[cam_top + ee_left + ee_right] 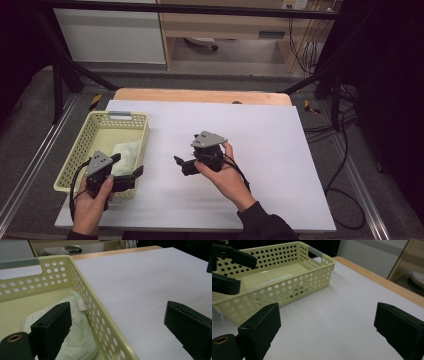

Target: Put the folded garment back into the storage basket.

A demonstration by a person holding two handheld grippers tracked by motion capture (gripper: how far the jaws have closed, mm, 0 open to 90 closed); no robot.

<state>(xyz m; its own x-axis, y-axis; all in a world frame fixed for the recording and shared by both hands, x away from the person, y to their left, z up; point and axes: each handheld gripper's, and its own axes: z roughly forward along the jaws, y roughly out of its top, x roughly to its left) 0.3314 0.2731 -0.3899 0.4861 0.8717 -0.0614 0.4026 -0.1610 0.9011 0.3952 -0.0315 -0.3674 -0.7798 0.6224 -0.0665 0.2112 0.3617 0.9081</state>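
Already, from the high view, the white folded cloth (pixel 125 154) lies inside the pale yellow perforated basket (pixel 82 150) at the left of the white table (pixel 260 150), so the putting-away looks done to me; what seems left is only to draw your hands clear. Your left gripper (pixel 131 176) hovers at the basket's near right corner, with its jaws apart and nothing between them. Your right gripper (pixel 181 165) sits over the bare middle of the table, well apart from the basket, and it holds nothing. From here you cannot tell how the cloth is folded, since your left gripper covers part of it.

Next, the left gripper view: your jaws stand wide, one over the cloth (pixel 82 340) inside the basket (pixel 105 325), the other out over the table (pixel 140 285). A small label (pixel 83 304) on a loop pokes up by the basket wall; its print is too small to read. The near jaw hides the cloth's left part, and the frame cuts off its lower edge.

Last, the right gripper view: your jaws are wide open over bare table (pixel 332 322), empty. The basket (pixel 287 293) stands ahead, with your left gripper (pixel 235 271) at its left end. The cloth cannot be made out through the wall's holes.
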